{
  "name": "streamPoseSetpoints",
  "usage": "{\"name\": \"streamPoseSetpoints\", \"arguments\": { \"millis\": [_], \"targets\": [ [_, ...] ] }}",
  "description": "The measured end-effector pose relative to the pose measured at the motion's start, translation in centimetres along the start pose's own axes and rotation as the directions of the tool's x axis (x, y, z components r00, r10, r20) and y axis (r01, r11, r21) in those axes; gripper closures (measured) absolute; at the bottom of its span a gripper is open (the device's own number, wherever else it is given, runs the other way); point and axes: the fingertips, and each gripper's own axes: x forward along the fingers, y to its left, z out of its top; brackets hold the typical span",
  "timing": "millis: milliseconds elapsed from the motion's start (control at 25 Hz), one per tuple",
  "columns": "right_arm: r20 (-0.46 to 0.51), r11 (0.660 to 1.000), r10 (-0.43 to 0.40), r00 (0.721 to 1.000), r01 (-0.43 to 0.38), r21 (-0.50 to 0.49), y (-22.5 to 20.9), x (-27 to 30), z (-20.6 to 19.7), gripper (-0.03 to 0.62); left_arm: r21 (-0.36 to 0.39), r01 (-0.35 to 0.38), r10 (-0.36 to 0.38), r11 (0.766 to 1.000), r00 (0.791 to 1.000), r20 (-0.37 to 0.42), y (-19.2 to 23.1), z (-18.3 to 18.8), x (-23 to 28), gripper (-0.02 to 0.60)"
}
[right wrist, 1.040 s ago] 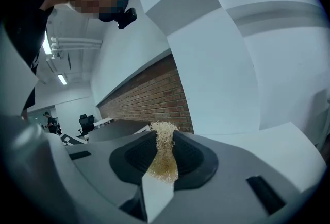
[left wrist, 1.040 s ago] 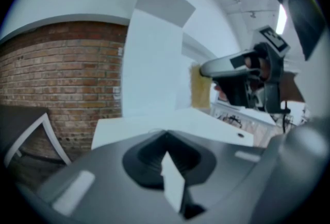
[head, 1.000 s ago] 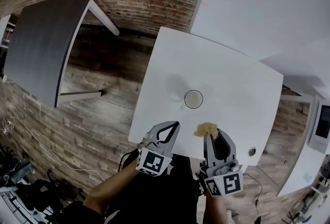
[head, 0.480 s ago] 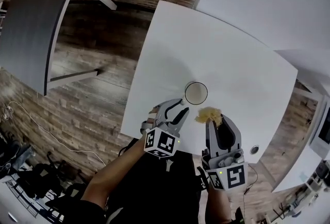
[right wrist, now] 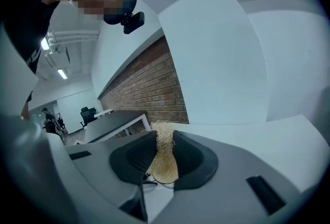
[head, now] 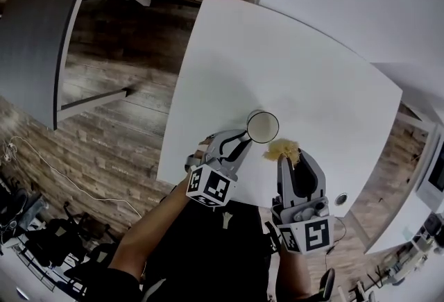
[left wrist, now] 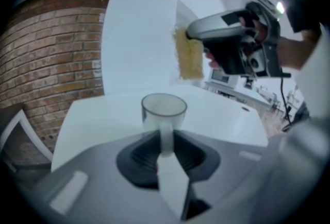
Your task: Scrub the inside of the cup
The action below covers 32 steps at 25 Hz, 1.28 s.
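While the cup (head: 263, 127) stands upright near the near edge of the counter (head: 277, 51) and looks empty, scrubbing is judged not yet begun. Its handle (left wrist: 166, 135) sits between the jaws of the left gripper (head: 239, 143), which have just been closing and now pinch it. To the right, the right gripper (head: 291, 160) is clamped on a yellow fibrous scrubber (head: 281, 150), just beside the cup and outside it. Insertion and scrubbing remain.

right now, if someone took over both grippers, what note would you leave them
Left gripper: jaws have just been closing, now on the handle of the cup, upright on the white table.
Right gripper: shut on the yellow fibre scrubber, beside the cup, outside it.
Done: both things gripped.
Left to do: scrubber into the cup, scrub the inside.
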Motion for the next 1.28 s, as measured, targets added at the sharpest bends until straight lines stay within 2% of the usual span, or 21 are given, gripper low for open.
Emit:
{"name": "streamPoseSetpoints", "arguments": {
  "millis": [320, 560, 720, 800, 1040, 1280],
  "targets": [
    [-0.026, 0.999, 0.015, 1.0, -0.016, -0.033, 0.6, -0.7, -1.4, 0.508, 0.047, 0.092, -0.091, 0.995, 0.996, -0.024, -3.9, -0.6, -0.8, 0.509],
    [-0.185, 0.983, 0.02, 0.982, -0.053, -0.175, 1.5, 0.7, -6.1, 0.51, 0.069, 0.111, -0.11, 0.991, 0.994, -0.021, -4.6, -0.9, -1.0, 0.509],
    [-0.253, 0.977, 0.02, 0.967, -0.072, -0.199, 1.7, 2.0, -7.1, 0.514, 0.079, 0.113, -0.112, 0.99, 0.993, -0.024, -4.5, -0.8, -0.9, 0.509],
    [-0.257, 0.979, 0.02, 0.966, -0.071, -0.19, 1.6, 2.6, -7.1, 0.517, 0.077, 0.109, -0.108, 0.991, 0.994, -0.024, -4.5, -0.9, -0.9, 0.509],
    [-0.173, 0.979, 0.043, 0.984, -0.076, -0.19, 1.9, 2.8, -6.9, 0.519, 0.071, 0.094, -0.093, 0.993, 0.996, -0.019, -4.6, -0.8, -0.8, 0.509],
    [-0.226, 0.974, 0.045, 0.973, -0.093, -0.205, 1.5, 2.5, -7.5, 0.519, 0.055, 0.08, -0.079, 0.995, 0.997, -0.017, -4.5, -0.9, -0.9, 0.508]
  ]
}}
